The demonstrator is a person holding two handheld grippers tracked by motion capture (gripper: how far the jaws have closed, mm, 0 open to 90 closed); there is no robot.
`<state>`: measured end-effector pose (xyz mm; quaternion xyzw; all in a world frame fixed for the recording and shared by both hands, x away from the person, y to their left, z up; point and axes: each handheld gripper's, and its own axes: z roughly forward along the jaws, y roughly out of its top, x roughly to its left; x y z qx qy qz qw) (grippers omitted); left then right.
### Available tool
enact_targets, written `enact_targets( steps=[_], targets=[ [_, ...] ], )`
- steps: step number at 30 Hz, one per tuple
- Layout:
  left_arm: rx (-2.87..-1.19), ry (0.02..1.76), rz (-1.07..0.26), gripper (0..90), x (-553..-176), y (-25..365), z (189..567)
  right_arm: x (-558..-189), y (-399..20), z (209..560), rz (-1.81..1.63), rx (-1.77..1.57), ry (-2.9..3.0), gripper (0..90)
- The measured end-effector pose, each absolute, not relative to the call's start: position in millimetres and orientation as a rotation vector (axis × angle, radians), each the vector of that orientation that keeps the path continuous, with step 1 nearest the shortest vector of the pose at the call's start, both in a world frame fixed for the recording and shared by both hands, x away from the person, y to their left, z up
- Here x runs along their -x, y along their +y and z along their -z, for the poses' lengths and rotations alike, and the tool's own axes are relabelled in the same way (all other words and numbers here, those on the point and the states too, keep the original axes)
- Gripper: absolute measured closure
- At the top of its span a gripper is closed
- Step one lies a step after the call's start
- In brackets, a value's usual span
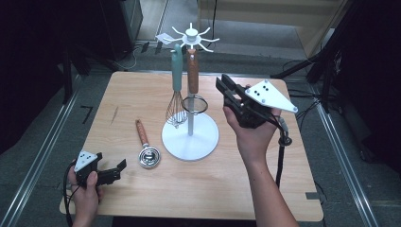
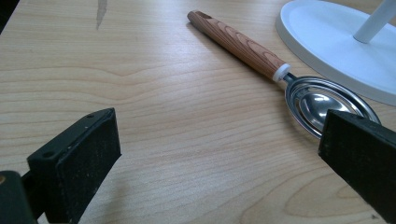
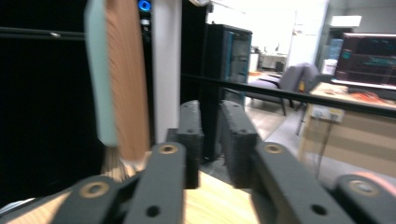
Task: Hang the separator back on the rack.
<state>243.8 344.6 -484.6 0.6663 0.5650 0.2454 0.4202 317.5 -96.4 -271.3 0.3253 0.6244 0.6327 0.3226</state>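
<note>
Lying beside white stand [image 1: 190, 137] a wood-handled scoop [image 1: 146, 149], left hand-held gripper [image 1: 112, 171] wide, right hand-held gripper [image 1: 222, 85] narrow

A light wooden table [image 1: 142, 198] holds a white round metal stand base [image 1: 190, 136] and a shiny metal spoon with a wooden handle [image 1: 145, 143] just beside it.

High view: fixed above the near edge of the wooden table [image 1: 208, 189], facing forward and down, whole top in frame. Left gripper view: low and close over the table's near left part, looking along the boards toward the wood-handled scoop [image 2: 280, 79] and the white stand base [image 2: 327, 51]; both shared with the high view. Right gripper view: raised, level, facing past the hanging handles [image 3: 116, 84] into the room; blurred at close range.
</note>
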Motion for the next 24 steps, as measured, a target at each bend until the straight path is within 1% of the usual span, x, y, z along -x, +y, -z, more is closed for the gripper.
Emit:
enact_targets(
  steps=[1,2,6,13,14,17,21,22,24],
  targets=[
    [-1.671,1.414,-0.613,0.0,-244.0,344.7,484.6,-316.6,-98.2,275.4,-1.645,-0.871,1.64,71.2],
    [-1.671,1.414,-0.613,0.0,-244.0,344.7,484.6,-316.6,-98.2,275.4,-1.645,-0.871,1.64,71.2],
    [-1.669,1.419,-0.611,0.0,-244.1,344.6,484.7,-312.8,-108.6,300.7,-1.6,-0.897,1.653,61.5],
    [-1.659,1.425,-0.616,0.0,-244.3,345.0,484.8,-308.7,-121.3,329.8,-1.614,-0.93,1.677,62.0],
    [-1.659,1.43,-0.62,0.0,-244.3,345.0,484.6,-306.5,-124.8,337.8,-1.601,-0.936,1.686,62.9],
    [-1.657,1.439,-0.624,0.0,-244.5,344.9,484.5,-303.8,-128.3,345.3,-1.591,-0.951,1.697,65.1],
    [-1.652,1.468,-0.624,0.3,-246.1,344.9,484.6,-296.1,-137.1,362.2,-1.53,-0.996,1.735,62.1],
    [-1.652,1.468,-0.624,1.9,-246.1,344.9,484.6,-296.1,-137.1,362.2,-1.53,-0.996,1.735,62.1],
    [-1.647,1.486,-0.636,4.2,-246.8,344.5,484.5,-291.9,-142.2,373.4,-1.513,-1.013,1.748,61.1]
  ],
)
